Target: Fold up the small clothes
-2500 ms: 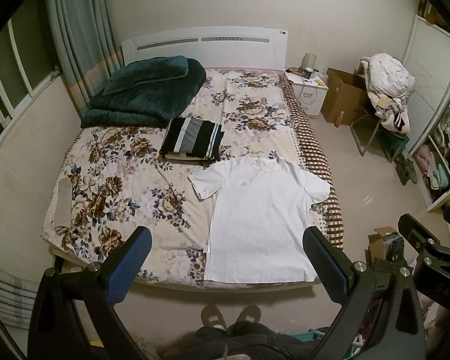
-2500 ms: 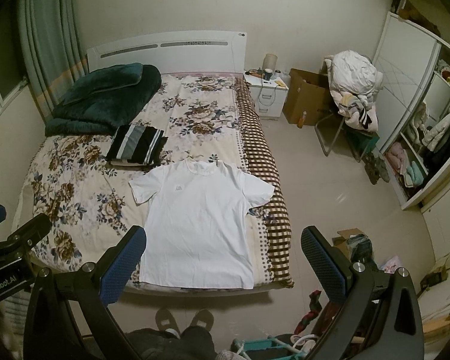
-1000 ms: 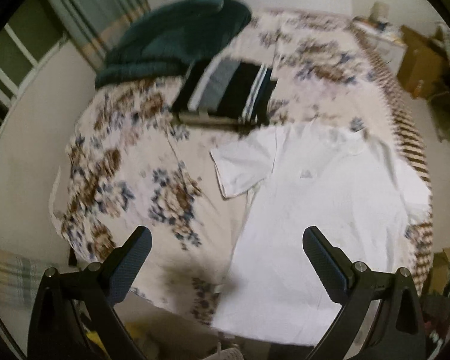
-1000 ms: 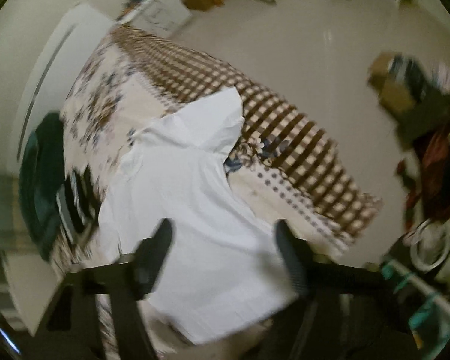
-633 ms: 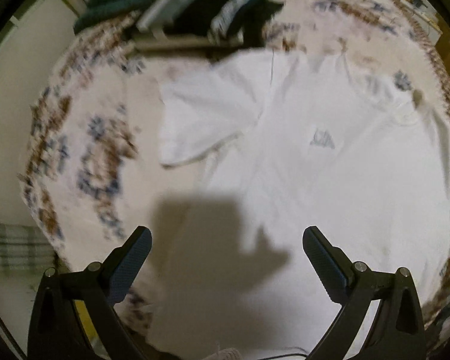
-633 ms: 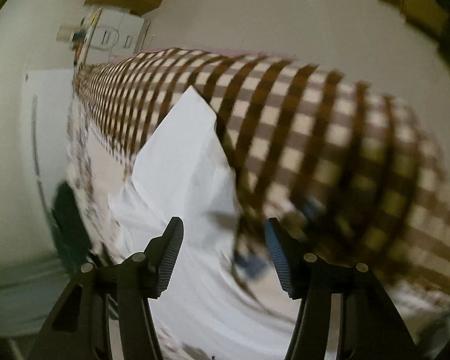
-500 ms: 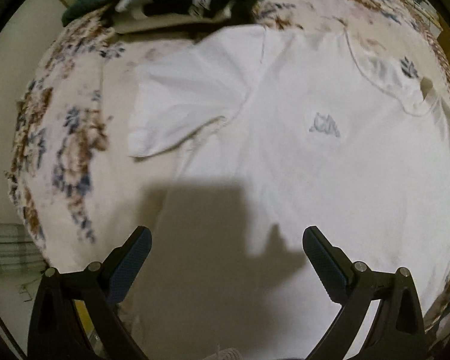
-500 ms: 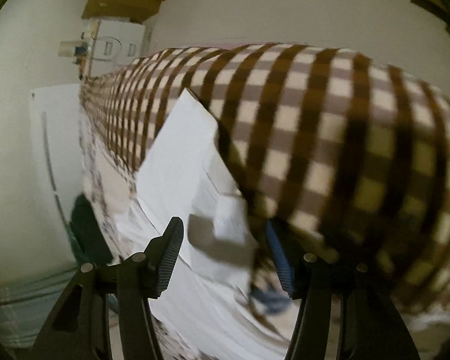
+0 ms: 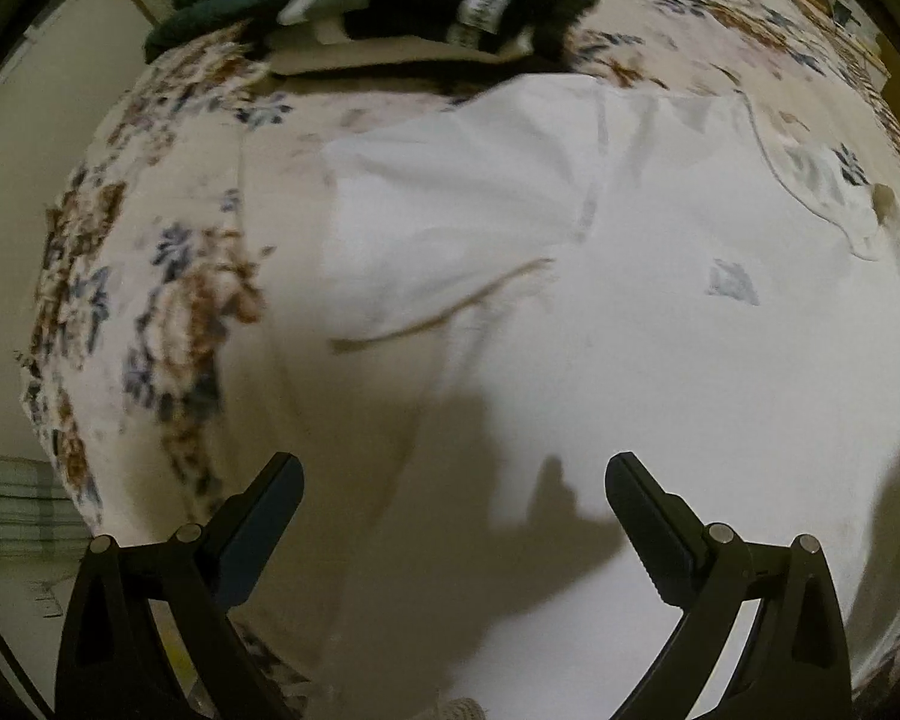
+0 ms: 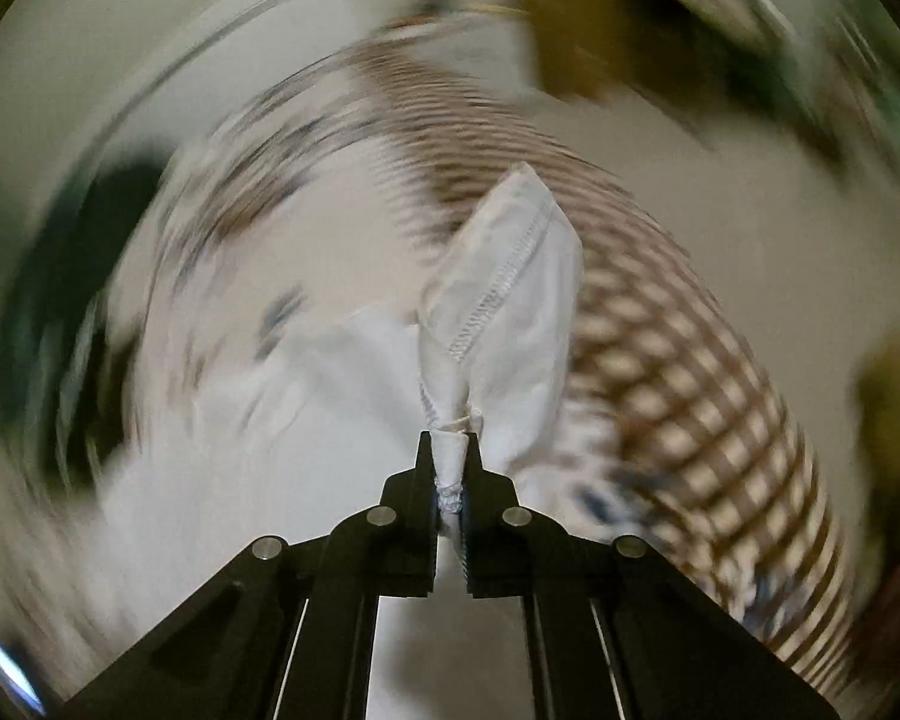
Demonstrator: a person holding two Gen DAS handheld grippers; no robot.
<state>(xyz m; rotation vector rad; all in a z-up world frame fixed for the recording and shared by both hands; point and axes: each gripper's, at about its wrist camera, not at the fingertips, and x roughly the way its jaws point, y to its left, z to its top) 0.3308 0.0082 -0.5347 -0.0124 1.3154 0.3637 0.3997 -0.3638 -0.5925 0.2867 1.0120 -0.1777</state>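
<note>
Left wrist view: the left gripper (image 9: 453, 510) has dropped close over the white T-shirt (image 9: 660, 360), spread flat on the floral bed (image 9: 168, 300); its fingers are spread wide, holding nothing.

Right wrist view: the right gripper (image 10: 450, 450) has just clenched on the shirt's sleeve hem (image 10: 498, 300), so the first fold can begin.

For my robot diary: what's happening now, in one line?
right gripper: shut on white T-shirt sleeve | left gripper: open above shirt

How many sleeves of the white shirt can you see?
2. One short sleeve lies flat on the flowery bedspread; the other sleeve of the white cotton T-shirt is pinched in the right gripper.
</note>
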